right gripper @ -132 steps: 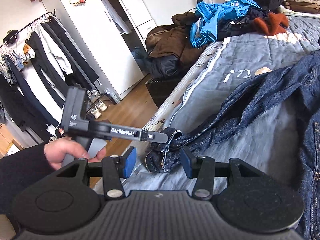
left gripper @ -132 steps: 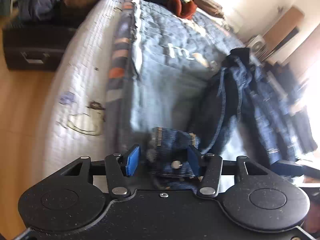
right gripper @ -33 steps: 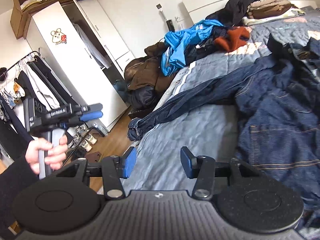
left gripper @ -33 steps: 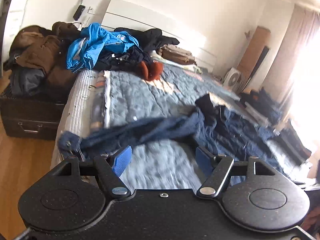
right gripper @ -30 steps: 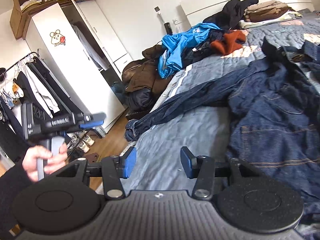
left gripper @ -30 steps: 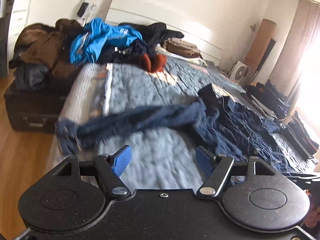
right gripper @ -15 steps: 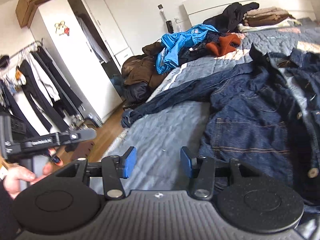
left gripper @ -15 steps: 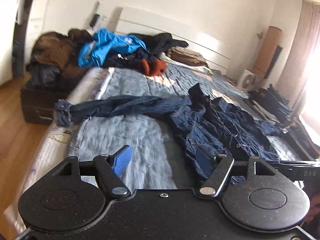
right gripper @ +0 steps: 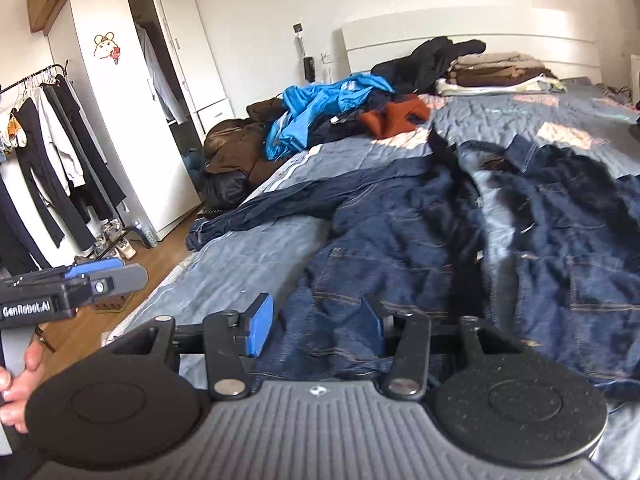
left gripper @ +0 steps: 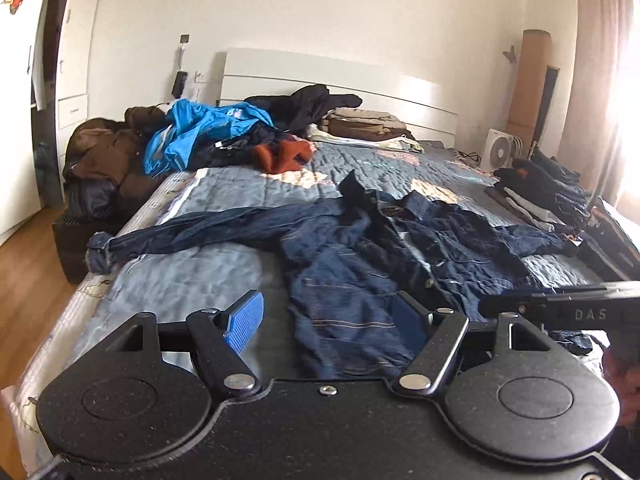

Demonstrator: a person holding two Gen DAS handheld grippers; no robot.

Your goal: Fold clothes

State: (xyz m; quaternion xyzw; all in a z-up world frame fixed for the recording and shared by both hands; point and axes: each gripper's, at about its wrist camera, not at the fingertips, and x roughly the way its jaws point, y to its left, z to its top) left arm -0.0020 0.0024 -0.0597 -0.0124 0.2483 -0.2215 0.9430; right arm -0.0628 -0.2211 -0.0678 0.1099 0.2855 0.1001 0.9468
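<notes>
A dark blue denim jacket [left gripper: 360, 264] lies front up and spread out on the blue quilted bed [left gripper: 192, 276]. One sleeve stretches left, its cuff [left gripper: 98, 252] at the mattress edge. My left gripper [left gripper: 326, 320] hovers open over the jacket's near hem with nothing between its blue pads [left gripper: 244, 322]. In the right wrist view the jacket [right gripper: 440, 220] fills the middle, and my right gripper [right gripper: 316, 324] stands open just above its hem, holding nothing. The left gripper [right gripper: 100, 280] shows at that view's left edge, in a person's hand [right gripper: 16, 384].
Loose clothes pile at the bed's head: a bright blue jacket [left gripper: 200, 136], a rust garment [left gripper: 284, 156], a folded stack [left gripper: 360, 124]. Brown coats [left gripper: 104, 152] lie beside the bed. Folded dark clothes [left gripper: 540, 192] line the right side. A white wardrobe [right gripper: 120, 120] and clothes rack [right gripper: 40, 140] stand left.
Both grippers held the sleeve cuff earlier; it now lies let go at the bed's edge. Over the last second both moved away from the cuff, along the bed to the jacket's hem.
</notes>
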